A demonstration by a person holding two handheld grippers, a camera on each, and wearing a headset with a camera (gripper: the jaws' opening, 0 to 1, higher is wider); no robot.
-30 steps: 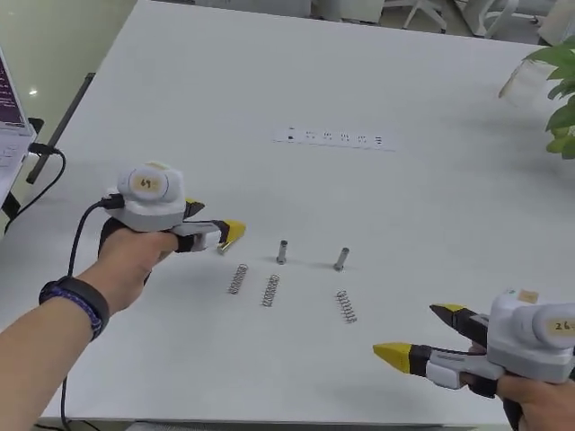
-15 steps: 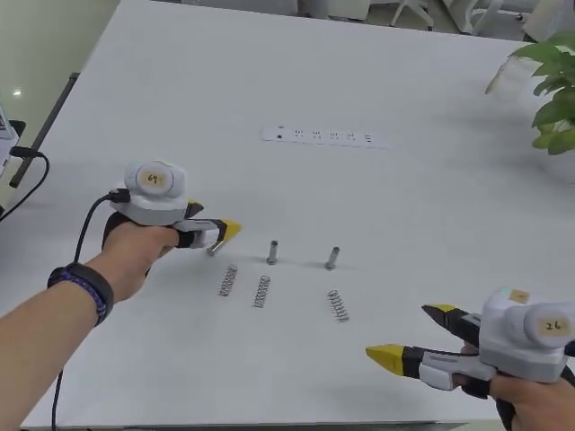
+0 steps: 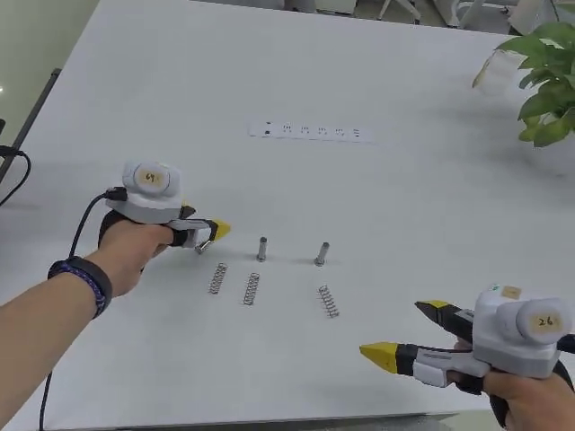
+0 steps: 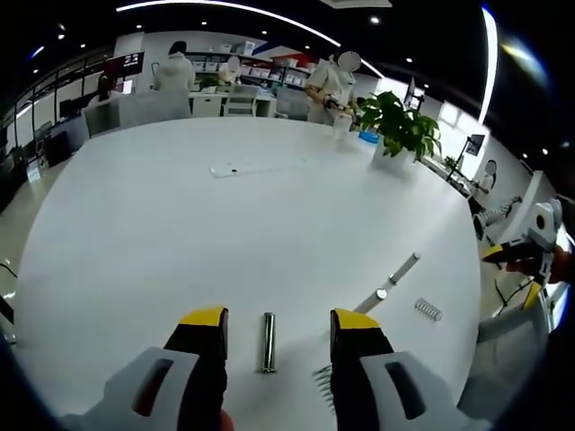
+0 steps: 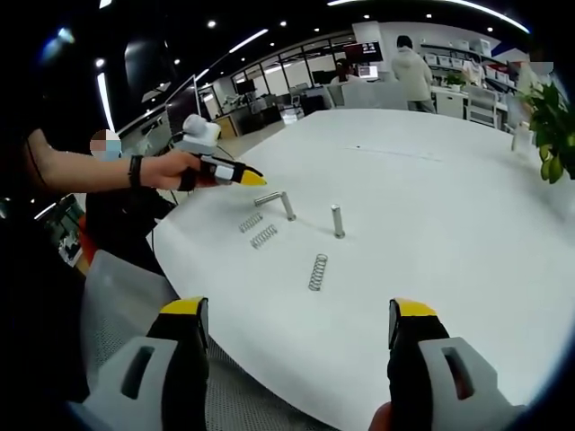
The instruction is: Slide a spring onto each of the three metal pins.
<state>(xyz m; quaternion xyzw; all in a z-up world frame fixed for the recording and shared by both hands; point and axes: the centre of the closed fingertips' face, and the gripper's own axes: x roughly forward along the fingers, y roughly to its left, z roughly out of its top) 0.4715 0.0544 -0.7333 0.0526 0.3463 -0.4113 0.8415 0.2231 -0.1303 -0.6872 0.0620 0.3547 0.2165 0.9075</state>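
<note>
White table (image 3: 404, 206), three loose springs (image 3: 251, 288), two upright metal pins (image 3: 261, 249), power strip (image 3: 309, 133), possibly a third pin (image 4: 268, 341) lying flat

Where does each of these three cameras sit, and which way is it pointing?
Head view: on the person's head, looking down at the white table; the left forearm, left gripper and right gripper show.
Left gripper view: on the left gripper, looking along its open jaws at a metal pin.
Right gripper view: on the right gripper, looking across the springs toward the person's left hand.
Shared: each gripper view catches the other gripper.
</note>
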